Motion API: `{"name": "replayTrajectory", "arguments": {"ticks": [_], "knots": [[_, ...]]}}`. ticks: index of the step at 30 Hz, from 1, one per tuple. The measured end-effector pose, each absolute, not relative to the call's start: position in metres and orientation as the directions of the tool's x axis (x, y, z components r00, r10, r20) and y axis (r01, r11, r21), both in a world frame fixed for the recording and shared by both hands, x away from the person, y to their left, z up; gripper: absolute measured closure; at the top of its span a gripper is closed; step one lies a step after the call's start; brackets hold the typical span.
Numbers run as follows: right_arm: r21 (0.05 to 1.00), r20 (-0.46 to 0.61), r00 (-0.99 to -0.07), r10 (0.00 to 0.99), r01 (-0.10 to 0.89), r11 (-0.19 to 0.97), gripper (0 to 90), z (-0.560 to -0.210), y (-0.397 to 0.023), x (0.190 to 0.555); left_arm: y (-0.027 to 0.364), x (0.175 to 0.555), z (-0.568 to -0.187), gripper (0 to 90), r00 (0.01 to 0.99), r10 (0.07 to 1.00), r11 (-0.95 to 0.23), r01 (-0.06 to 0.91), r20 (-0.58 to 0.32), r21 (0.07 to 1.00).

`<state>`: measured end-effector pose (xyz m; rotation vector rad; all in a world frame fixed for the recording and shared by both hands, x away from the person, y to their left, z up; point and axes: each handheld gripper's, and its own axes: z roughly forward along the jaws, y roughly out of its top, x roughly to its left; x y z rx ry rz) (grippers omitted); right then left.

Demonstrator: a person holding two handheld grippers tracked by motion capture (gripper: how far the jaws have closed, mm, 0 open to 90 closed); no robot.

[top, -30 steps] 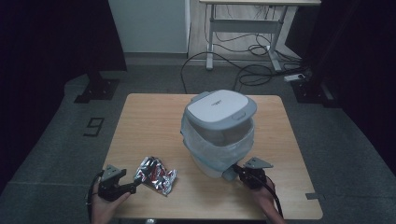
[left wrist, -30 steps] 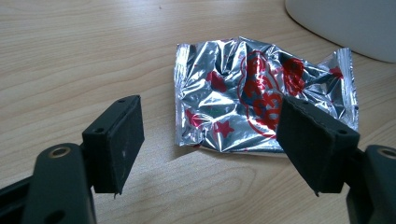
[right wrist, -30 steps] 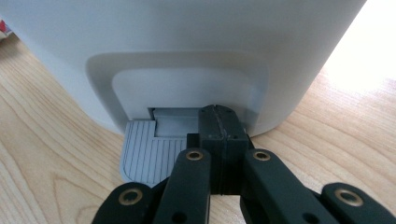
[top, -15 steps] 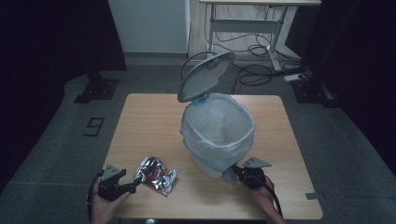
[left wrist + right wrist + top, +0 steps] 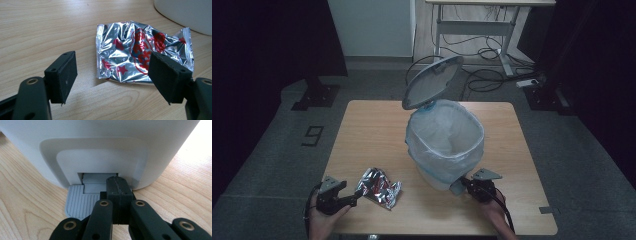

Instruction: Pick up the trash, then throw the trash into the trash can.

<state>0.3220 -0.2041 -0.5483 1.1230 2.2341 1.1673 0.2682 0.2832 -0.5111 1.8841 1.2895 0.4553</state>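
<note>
Bins: one bin [image 5: 446,145], lid [image 5: 431,81] up, mid desk [image 5: 362,130].
Wrappers: one foil wrapper [image 5: 143,55], near left.
Left gripper [image 5: 112,72]: wide open, empty.
Right gripper [image 5: 116,185]: closed, empty, on the one pedal [image 5: 78,203].

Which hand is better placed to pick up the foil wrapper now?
The left. Its tool is open and points straight at the wrapper, which lies just ahead. The right tool is shut and rests on the bin's pedal, with the lid up.
</note>
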Motion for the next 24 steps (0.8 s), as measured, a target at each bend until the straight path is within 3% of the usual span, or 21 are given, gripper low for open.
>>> {"name": "replayTrajectory", "arguments": {"ticks": [24], "knots": [[0.812,0.028,-0.607,0.794,0.477,0.336,90.0,-0.548,-0.204,0.322,0.295,0.295,-0.525,28.4,0.421,0.889,-0.158,0.651,-0.180,0.743]]}}
